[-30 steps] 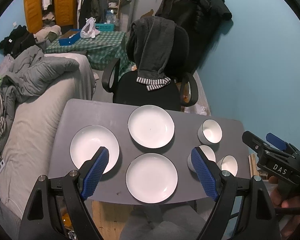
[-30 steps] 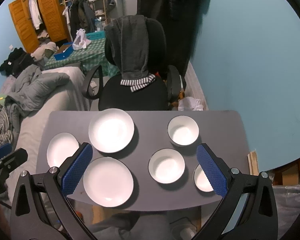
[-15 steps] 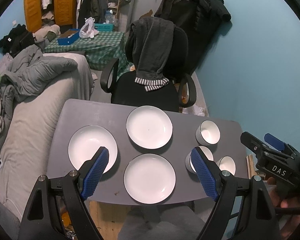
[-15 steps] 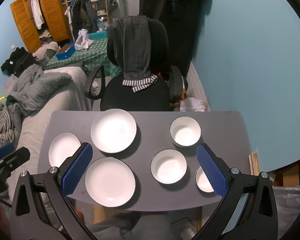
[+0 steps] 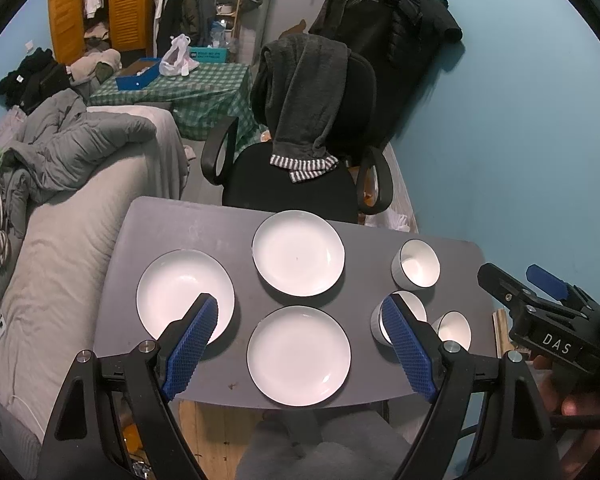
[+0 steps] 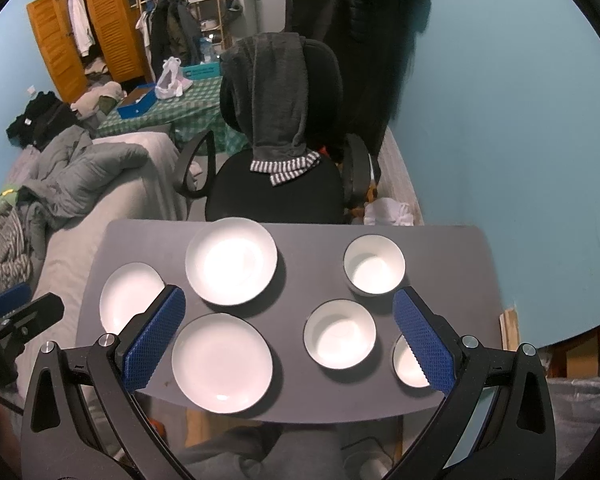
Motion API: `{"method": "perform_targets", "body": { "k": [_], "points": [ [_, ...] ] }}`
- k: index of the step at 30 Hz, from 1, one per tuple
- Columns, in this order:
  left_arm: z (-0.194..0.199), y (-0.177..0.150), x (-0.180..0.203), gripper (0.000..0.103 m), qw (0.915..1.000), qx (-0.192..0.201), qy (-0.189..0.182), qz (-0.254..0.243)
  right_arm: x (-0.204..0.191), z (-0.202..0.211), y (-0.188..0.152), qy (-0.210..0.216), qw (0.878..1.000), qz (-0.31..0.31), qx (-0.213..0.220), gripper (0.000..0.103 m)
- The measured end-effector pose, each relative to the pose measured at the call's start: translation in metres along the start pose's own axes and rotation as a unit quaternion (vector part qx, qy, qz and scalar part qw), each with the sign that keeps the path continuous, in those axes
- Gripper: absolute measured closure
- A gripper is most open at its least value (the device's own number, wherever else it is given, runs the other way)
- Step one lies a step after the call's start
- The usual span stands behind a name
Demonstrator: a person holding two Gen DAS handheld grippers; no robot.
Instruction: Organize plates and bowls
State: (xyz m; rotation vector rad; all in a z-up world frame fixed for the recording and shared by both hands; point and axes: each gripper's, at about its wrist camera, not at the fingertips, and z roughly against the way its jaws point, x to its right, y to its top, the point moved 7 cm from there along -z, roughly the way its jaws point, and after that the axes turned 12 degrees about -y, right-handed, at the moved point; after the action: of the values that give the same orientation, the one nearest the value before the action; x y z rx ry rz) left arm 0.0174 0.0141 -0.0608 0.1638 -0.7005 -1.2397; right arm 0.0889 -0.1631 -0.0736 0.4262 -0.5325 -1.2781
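1. I am holding both tongs, left (image 5: pixel 296 330) and right (image 6: pixel 288 334), apart and empty above the desk (image 5: pixel 172 224).
2. Three plates (image 5: pixel 299 355) and three bowls (image 6: pixel 339 334) are lying separate on the desk; nothing is stacked.
3. Next, I judge, I am lowering onto the nearest plate's rim.

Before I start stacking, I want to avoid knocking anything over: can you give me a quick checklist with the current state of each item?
1. Left gripper open and empty: ok.
2. Right gripper open and empty: ok.
3. Three plates lie flat and apart, nearest plate unobstructed: ok.
4. Three bowls upright, none stacked; middle bowl clear of the others: ok.
5. Nearest bowl sits close to the table edge: not ok.
6. Dishes clean and dry: cannot tell.
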Motion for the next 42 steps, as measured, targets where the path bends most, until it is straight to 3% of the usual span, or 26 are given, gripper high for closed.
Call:
{"method": "perform_targets", "body": {
  "k": [30,37,42],
  "points": [
    [-0.001,-0.002,0.001,0.017,0.9999,-0.008,-0.007,-0.002,-0.005,-0.005,-0.002,-0.001,1.000,0.020,0.004,0.001],
    [-0.014,-0.011,-0.021,0.017,0.9995,-0.031,0.007,0.007,-0.019,-0.020,0.002,0.027,0.999,0.042,-0.003,0.001],
    [-0.021,-0.020,-0.042,0.018,0.9993,-0.032,0.014,0.016,-0.033,-0.042,-0.003,0.076,0.995,0.063,-0.025,0.001]
  ]
}}
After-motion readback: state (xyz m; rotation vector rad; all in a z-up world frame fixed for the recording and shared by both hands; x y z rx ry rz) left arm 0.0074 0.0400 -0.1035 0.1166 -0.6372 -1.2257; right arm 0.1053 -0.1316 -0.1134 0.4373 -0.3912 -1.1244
